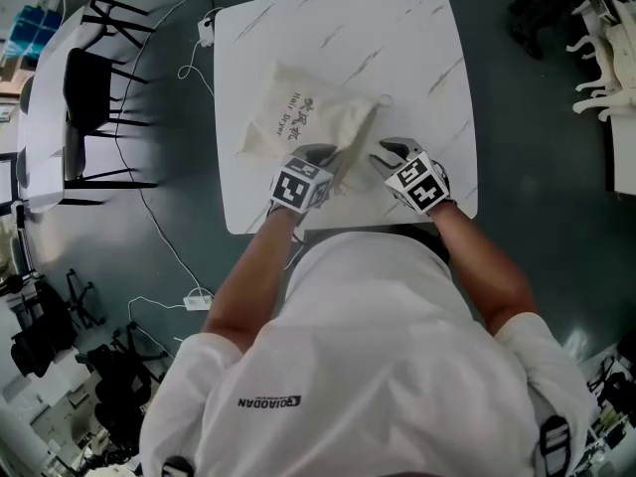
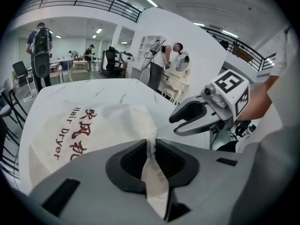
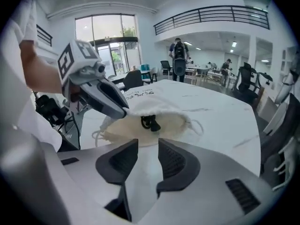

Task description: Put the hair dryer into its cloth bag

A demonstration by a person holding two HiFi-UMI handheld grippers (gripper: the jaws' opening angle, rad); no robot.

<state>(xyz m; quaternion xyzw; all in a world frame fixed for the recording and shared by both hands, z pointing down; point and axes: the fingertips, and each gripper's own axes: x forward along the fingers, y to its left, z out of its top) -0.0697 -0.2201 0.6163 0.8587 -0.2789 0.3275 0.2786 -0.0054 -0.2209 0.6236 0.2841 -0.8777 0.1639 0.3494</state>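
A cream cloth bag [image 1: 298, 112] printed "Hair Dryer" lies on the white marble table [image 1: 427, 48], its mouth toward me. My left gripper [image 1: 333, 162] is shut on the cloth at the bag's mouth; in the left gripper view a strip of fabric [image 2: 152, 172] is pinched between the jaws. The right gripper [image 1: 383, 152] hovers open and empty just right of the mouth. In the right gripper view the lifted mouth [image 3: 164, 123] gapes, and a black part of the hair dryer [image 3: 150, 122] shows inside. The drawstring [image 3: 199, 125] trails on the tabletop.
A black chair [image 1: 94, 87] and a second white table stand to the left. A power strip [image 1: 206, 30] and cables lie on the dark floor. White furniture [image 1: 596, 58] stands at the right. People stand far off in both gripper views.
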